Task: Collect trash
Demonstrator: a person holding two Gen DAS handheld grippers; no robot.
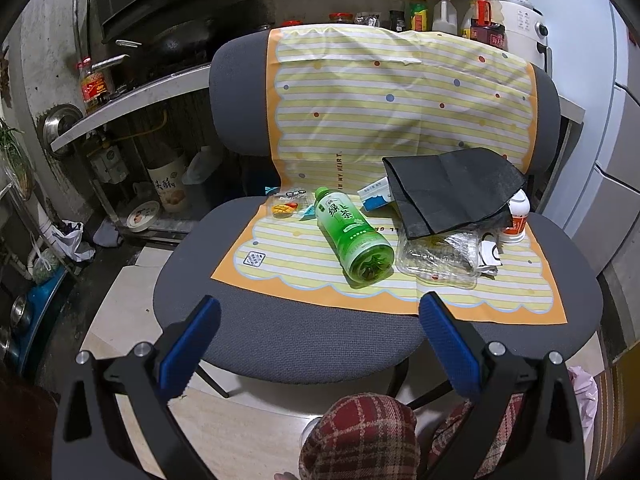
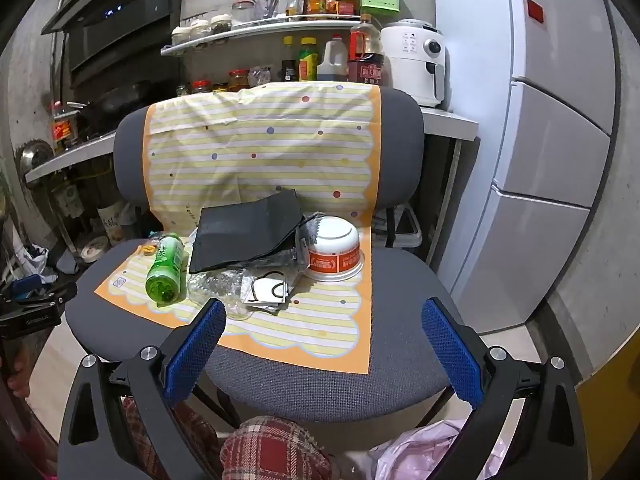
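A grey chair [image 1: 304,340] is covered by a striped mat [image 1: 384,120], and the trash is gathered on the seat part of that mat. A green bottle [image 1: 352,236] is laid on its side left of the pile; its long axis runs from the backrest toward the front edge, with the cap end pointed at the backrest and the base turned toward the camera. Just beside its cap a small snack wrapper [image 1: 286,204] is seen. A black bag [image 1: 448,192] is spread flat over the pile, partly covering a blue-and-white carton [image 1: 374,194]. A clear plastic tray [image 1: 436,258] is set in front of the bag, touching the bottle's base. At the right an upturned bowl [image 2: 334,248] with a red band is rested rim-down.

The left hand-held gripper [image 1: 320,344] is held spread before the seat's front edge, nothing between its blue pads [image 1: 450,344]. The right hand-held gripper [image 2: 320,340] is likewise spread wide and empty, near the tray.
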